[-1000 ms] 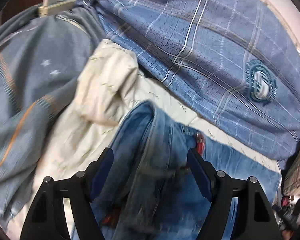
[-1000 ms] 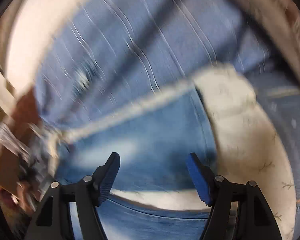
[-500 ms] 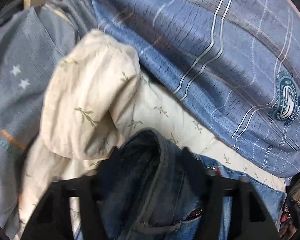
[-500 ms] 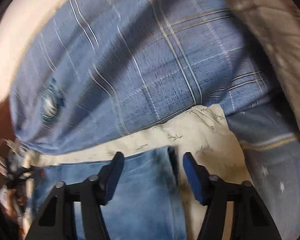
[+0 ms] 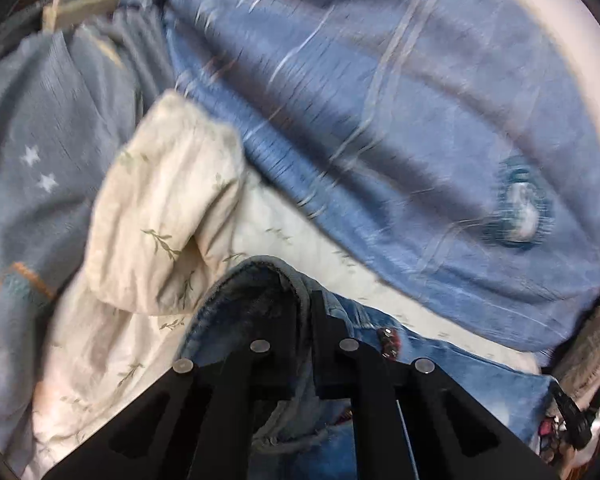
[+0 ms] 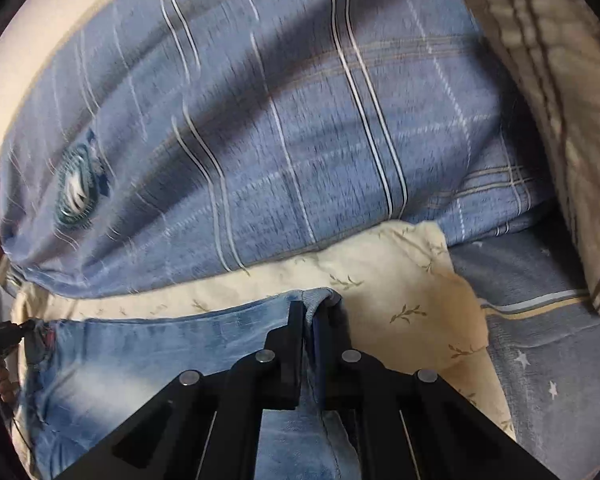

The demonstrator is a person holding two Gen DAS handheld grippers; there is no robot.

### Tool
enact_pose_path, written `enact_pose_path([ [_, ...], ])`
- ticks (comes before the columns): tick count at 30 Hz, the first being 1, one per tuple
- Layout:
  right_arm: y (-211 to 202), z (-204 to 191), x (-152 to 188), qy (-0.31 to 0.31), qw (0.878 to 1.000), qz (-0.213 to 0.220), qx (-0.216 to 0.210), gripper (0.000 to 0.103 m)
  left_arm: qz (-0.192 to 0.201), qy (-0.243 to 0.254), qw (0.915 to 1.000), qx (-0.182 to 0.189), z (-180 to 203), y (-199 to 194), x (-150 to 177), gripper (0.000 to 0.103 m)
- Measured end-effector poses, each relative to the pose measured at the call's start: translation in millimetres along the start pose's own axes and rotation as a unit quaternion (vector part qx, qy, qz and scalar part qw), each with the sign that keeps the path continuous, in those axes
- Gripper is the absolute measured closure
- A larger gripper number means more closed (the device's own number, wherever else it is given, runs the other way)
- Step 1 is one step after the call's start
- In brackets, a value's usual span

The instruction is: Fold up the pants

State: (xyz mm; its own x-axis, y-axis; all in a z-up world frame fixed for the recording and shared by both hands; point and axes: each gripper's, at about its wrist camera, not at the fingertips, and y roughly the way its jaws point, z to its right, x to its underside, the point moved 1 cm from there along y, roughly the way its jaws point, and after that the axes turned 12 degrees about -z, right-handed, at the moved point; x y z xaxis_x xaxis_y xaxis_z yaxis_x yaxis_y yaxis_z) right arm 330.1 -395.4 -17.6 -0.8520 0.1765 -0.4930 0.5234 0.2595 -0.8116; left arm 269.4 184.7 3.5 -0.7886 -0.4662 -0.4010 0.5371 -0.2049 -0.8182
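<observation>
The blue denim jeans (image 6: 148, 352) lie on a cream sheet with leaf print (image 6: 416, 292). My right gripper (image 6: 310, 312) is shut on the jeans' far top edge, which bunches between its jaws. In the left wrist view my left gripper (image 5: 306, 300) is shut on a bunched fold of the jeans (image 5: 256, 292), near the waistband or a hem. The jeans spread off to the right there (image 5: 460, 364). That view is motion blurred.
A big blue plaid pillow (image 6: 284, 132) with a round badge (image 5: 520, 216) lies just beyond the jeans. A grey-blue star-print blanket (image 5: 40, 152) lies beside the cream sheet (image 5: 160, 216). A beige striped cushion (image 6: 560, 80) is at the right wrist view's far right.
Both grippers have closed on the jeans; a second ago both were open. The right gripper came down to the jeans' edge, and the left view has shifted slightly.
</observation>
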Motion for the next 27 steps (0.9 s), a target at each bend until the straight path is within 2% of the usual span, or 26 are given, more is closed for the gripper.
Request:
enact_pose_path([
  [5,-57.4,-0.4,19.8,0.018,0.998,0.046,-0.043,0.099,0.05,0.034,0.9973,0.042,6.6,-75.6,47.0,0.098],
  [6,-72.1,0.6,28.2,0.021,0.997,0.056,-0.052,0.099,0.061,0.036,0.9961,0.052,1.5,-97.1,65.1,0.098],
  [8,-98.0,4.3,44.8,0.024,0.995,0.07,-0.067,0.099,0.068,0.043,0.9948,0.062,-5.7,-122.1,95.7,0.098],
  [11,-134.1,11.6,87.9,0.031,0.992,0.085,-0.088,0.099,0.065,0.047,0.9938,0.076,-23.5,-146.2,145.8,0.098],
  [14,-157.7,22.7,142.9,0.037,0.991,0.086,-0.095,0.099,0.039,0.041,0.9949,0.083,-50.6,-154.7,196.1,0.097],
  [16,-164.7,34.7,190.4,0.048,0.991,0.073,-0.098,0.099,-0.006,0.03,0.9961,0.083,-73.7,-148.1,222.8,0.097],
  [17,-164.4,39.8,207.1,0.055,0.991,0.064,-0.101,0.095,-0.023,0.022,0.9967,0.075,-83.0,-144.4,232.6,0.096],
  [18,-160.2,48.6,233.2,0.067,0.991,0.044,-0.103,0.095,-0.042,0.01,0.9973,0.059,-95.3,-139.6,241.4,0.096],
  [19,-153.2,55.4,248.4,0.075,0.992,0.024,-0.102,0.094,-0.079,-0.005,0.9961,0.04,-108.0,-130.1,248.3,0.092],
  [20,-144.7,61.5,260.1,0.085,0.992,0.0,-0.097,0.094,-0.129,-0.031,0.9908,0.028,-122.8,-117.8,253.9,0.087],
  [21,-133.1,72.7,271.1,0.114,0.988,-0.049,-0.093,0.094,-0.147,-0.049,0.9877,0.024,-131.6,-113.5,257.0,0.077],
  [22,-130.7,79.5,275.6,0.129,0.986,-0.066,-0.085,0.094,-0.152,-0.074,0.9856,0.009,-142.1,-113.0,259.9,0.074],
  [24,-142.5,89.4,282.3,0.141,0.986,-0.045,-0.08,0.092,-0.133,-0.088,0.9869,-0.027,-148.8,-122.3,259.1,0.067],
  [25,-148.3,92.2,282.4,0.145,0.985,-0.04,-0.088,0.084,-0.113,-0.097,0.9883,-0.034,-150.1,-131.4,256.8,0.058],
  [27,-159.6,96.6,279.9,0.159,0.982,-0.032,-0.092,0.044,-0.074,-0.108,0.9902,-0.049,-145.0,-150.8,252.6,0.048],
])
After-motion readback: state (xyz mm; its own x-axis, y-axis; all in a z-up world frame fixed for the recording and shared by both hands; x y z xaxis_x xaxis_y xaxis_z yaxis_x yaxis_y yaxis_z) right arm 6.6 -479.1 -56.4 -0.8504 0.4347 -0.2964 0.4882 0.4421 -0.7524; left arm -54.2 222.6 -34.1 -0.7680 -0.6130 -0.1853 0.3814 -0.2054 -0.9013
